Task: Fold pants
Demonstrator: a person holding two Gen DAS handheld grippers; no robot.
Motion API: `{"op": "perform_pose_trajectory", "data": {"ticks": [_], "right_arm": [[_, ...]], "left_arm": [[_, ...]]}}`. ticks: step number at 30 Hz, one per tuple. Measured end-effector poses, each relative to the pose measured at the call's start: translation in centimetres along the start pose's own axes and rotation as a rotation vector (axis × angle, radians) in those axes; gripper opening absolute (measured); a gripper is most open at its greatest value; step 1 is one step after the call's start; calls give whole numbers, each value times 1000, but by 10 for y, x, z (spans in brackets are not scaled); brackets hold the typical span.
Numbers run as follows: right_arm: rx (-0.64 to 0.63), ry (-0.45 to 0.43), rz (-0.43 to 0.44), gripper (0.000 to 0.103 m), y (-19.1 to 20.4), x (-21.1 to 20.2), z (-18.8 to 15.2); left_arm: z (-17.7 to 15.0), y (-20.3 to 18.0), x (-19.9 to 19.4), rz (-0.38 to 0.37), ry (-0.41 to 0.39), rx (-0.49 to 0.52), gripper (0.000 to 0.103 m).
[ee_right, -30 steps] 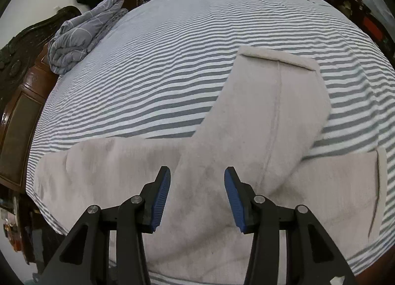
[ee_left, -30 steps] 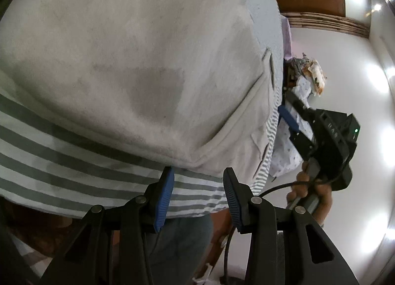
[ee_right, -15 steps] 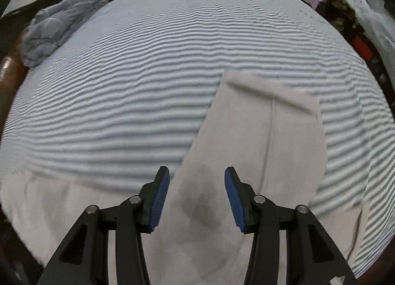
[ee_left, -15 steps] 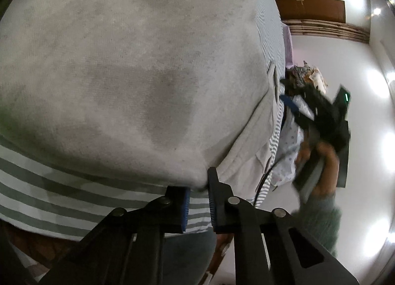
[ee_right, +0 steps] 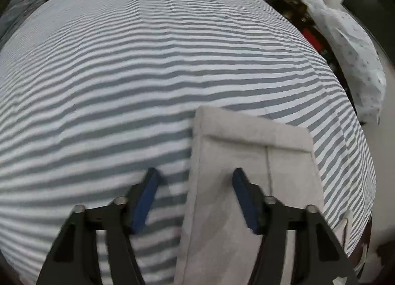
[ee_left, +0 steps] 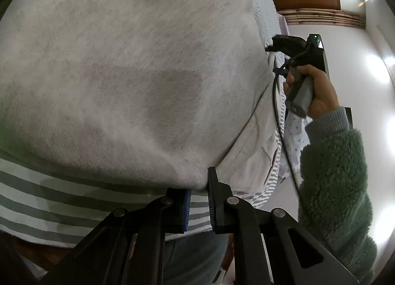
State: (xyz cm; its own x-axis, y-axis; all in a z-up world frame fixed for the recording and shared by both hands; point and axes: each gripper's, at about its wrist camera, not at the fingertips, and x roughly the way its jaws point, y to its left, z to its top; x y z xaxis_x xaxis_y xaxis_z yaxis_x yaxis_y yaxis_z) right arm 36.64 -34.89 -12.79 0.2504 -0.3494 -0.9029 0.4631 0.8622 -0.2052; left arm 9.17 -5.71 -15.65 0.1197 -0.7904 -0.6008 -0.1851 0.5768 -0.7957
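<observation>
The striped bed [ee_right: 148, 62] fills both views. The pale pants [ee_left: 123, 75] lie across it, one leg at lower right. The left hand-held gripper [ee_left: 198, 201] pinches their edge; it should lift evenly. The right hand-held gripper [ee_right: 195, 198] hovers wide.

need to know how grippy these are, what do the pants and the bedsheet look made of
Pale beige pants: likely soft knit cotton or fleece, matte; fine ribbed weave and slight fuzz show up close. Grey-and-white striped bedsheet: looks like thin woven cotton, smooth and matte, lying flat with faint creases.
</observation>
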Motion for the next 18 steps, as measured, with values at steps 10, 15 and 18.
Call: {"op": "perform_pose_trajectory", "data": {"ticks": [10, 15, 18], "right_arm": [[182, -97, 255, 6, -96, -52, -12], [288, -209, 300, 5, -198, -112, -66], [367, -254, 302, 5, -255, -135, -111]], "left_arm": [[-2, -15, 3, 28, -14, 33, 13], [-4, -23, 0, 29, -35, 62, 13], [-5, -31, -3, 24, -56, 93, 13]]}}
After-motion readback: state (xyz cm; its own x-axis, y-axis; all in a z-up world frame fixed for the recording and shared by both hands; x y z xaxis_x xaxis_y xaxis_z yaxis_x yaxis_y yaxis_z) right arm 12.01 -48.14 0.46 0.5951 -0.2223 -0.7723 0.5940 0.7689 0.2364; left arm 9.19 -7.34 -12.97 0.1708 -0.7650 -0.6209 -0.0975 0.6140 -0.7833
